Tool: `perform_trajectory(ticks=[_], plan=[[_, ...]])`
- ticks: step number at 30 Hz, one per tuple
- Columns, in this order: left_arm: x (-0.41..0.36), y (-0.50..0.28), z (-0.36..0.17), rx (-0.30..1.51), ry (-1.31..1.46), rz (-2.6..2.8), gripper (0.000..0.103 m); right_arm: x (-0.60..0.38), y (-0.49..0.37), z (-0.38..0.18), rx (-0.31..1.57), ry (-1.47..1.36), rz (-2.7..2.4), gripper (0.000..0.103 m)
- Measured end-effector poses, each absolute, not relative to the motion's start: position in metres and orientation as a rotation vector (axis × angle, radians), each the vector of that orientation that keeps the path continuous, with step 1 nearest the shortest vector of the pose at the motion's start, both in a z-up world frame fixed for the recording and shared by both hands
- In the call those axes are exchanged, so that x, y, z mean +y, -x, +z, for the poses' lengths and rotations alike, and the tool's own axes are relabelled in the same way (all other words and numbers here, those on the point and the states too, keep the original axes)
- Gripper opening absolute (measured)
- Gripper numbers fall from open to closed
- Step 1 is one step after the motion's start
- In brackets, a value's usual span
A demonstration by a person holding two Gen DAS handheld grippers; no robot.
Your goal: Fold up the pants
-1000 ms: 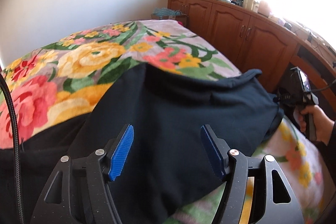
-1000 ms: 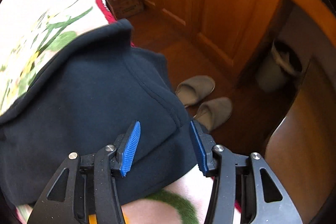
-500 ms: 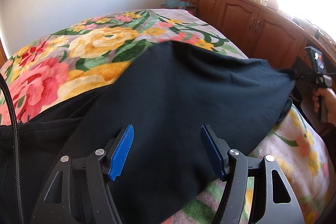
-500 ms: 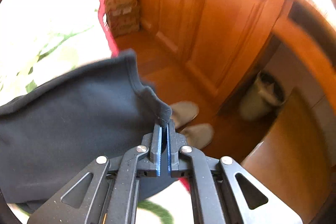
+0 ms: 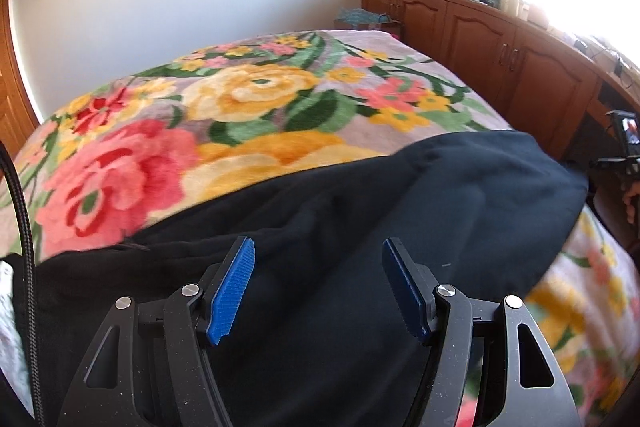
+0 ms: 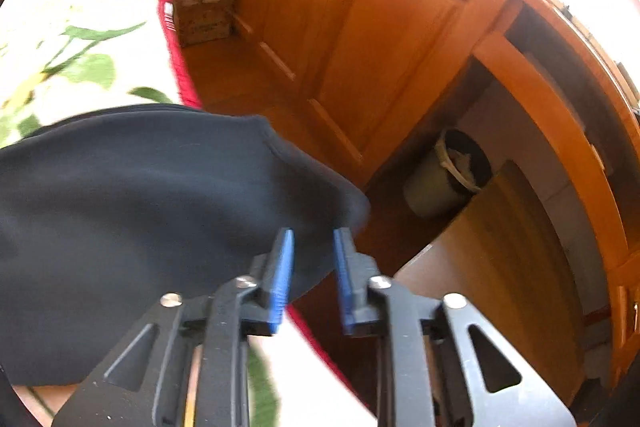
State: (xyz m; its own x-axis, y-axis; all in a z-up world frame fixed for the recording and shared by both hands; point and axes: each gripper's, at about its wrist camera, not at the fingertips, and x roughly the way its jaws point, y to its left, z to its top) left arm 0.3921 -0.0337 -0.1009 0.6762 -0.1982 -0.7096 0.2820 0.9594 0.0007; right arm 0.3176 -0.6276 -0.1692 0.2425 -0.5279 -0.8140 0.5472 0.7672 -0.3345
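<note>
Left wrist view: dark pants (image 5: 360, 227) spread on the near side of the floral bed (image 5: 248, 95), left hand-held gripper (image 5: 318, 291) wide above them, gripping nothing; right hand-held gripper (image 6: 312, 267) opening, fabric edge between its pads, near a wooden cabinet (image 6: 380, 27).

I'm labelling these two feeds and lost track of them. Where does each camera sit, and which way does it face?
Left wrist: on the left gripper, looking along its open fingers over the dark pants and floral blanket; a hand shows at the right edge.
Right wrist: on the right gripper, facing down past the bed edge towards the wooden cabinets and bin; its jaws are opening around the pants' edge.
Shared: pants, blanket, cabinets.
</note>
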Motion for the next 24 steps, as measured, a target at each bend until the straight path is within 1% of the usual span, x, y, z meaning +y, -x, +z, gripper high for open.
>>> perform_trajectory(ticks=[4, 6, 8, 15, 19, 24], plan=[[-0.014, -0.400, -0.104, 0.789, -0.133, -0.264, 0.068, -0.576, -0.324, -0.153, 1.036, 0.030, -0.606, 0.036], [-0.006, -0.405, -0.107, 0.800, -0.134, -0.256, 0.068, -0.543, -0.326, -0.146, 1.005, 0.030, -0.535, 0.048], [0.001, -0.411, -0.111, 0.801, -0.143, -0.254, 0.068, -0.511, -0.327, -0.140, 0.972, 0.014, -0.447, 0.053], [0.003, -0.425, -0.120, 0.832, -0.145, -0.289, 0.068, -0.388, -0.335, -0.132, 0.906, -0.084, -0.230, 0.055], [0.001, -0.428, -0.120, 0.831, -0.173, -0.310, 0.068, -0.314, -0.339, -0.132, 0.890, -0.055, -0.122, 0.057], [0.003, -0.439, -0.131, 0.834, -0.185, -0.299, 0.068, -0.264, -0.344, -0.144, 0.912, -0.113, -0.042, 0.058]])
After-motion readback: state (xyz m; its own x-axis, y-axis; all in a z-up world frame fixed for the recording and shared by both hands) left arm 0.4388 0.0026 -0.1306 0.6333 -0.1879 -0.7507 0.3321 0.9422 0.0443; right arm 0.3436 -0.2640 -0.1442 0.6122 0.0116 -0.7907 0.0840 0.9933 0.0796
